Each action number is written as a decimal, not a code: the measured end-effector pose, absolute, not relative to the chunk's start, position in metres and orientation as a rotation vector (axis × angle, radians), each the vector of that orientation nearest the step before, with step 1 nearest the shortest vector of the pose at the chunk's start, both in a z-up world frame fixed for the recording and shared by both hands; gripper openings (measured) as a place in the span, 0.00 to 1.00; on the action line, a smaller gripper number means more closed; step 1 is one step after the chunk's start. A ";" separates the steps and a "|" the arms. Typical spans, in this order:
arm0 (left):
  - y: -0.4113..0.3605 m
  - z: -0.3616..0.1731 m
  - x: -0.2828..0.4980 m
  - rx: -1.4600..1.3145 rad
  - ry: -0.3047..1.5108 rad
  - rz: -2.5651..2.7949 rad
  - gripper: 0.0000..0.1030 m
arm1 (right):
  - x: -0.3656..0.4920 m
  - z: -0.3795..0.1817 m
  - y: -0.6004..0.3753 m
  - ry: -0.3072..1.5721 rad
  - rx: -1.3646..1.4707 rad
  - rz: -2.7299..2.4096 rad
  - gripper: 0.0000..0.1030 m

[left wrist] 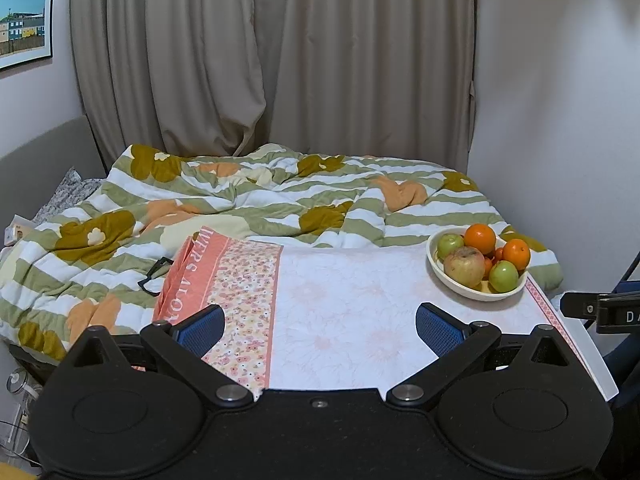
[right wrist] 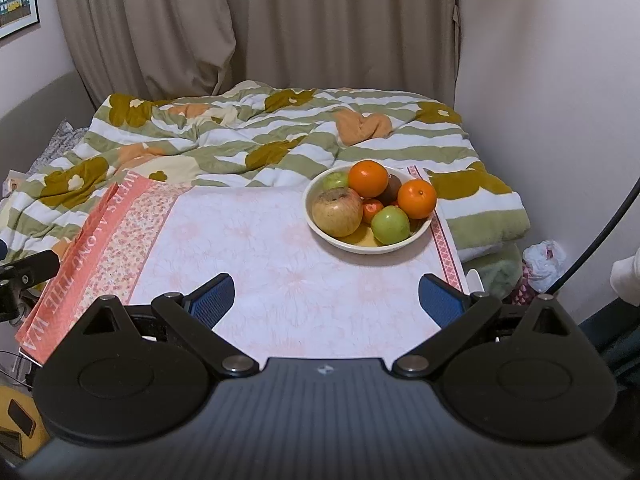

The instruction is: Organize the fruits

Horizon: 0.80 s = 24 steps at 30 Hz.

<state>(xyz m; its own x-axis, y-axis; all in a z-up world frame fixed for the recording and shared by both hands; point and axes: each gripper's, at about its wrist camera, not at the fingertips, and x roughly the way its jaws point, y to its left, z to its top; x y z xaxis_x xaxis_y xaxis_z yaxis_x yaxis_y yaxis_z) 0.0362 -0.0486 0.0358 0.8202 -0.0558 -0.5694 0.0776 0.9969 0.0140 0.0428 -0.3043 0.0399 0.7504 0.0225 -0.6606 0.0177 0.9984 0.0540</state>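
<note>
Hand-held gripper, right (right wrist: 326, 294): jaws apart, empty | fruit bowl (right wrist: 320, 229) ahead, slightly right, well apart

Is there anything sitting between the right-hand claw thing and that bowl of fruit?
No. In the right wrist view only bare floral tablecloth lies between the open right gripper and the bowl.

Glossy ceramic bowl (right wrist: 424, 236), smooth-skinned oranges (right wrist: 368, 178), matt cloth tablecloth (right wrist: 280, 272), quilted duvet (left wrist: 240, 196)
</note>
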 end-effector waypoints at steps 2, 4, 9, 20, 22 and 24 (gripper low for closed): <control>-0.047 0.037 0.036 0.036 0.609 -0.071 1.00 | 0.042 0.040 -0.303 0.723 0.057 0.002 1.00; -0.045 0.037 0.035 0.032 0.610 -0.071 1.00 | 0.042 0.040 -0.303 0.722 0.056 0.000 1.00; -0.047 0.038 0.035 0.035 0.611 -0.067 1.00 | 0.042 0.040 -0.303 0.723 0.055 0.002 1.00; -0.048 0.037 0.036 0.039 0.606 -0.063 1.00 | 0.041 0.038 -0.303 0.729 0.055 0.001 1.00; -0.048 0.037 0.035 0.039 0.606 -0.063 1.00 | 0.041 0.037 -0.304 0.732 0.054 0.002 1.00; -0.048 0.037 0.036 0.040 0.607 -0.062 1.00 | 0.041 0.036 -0.305 0.734 0.053 0.002 1.00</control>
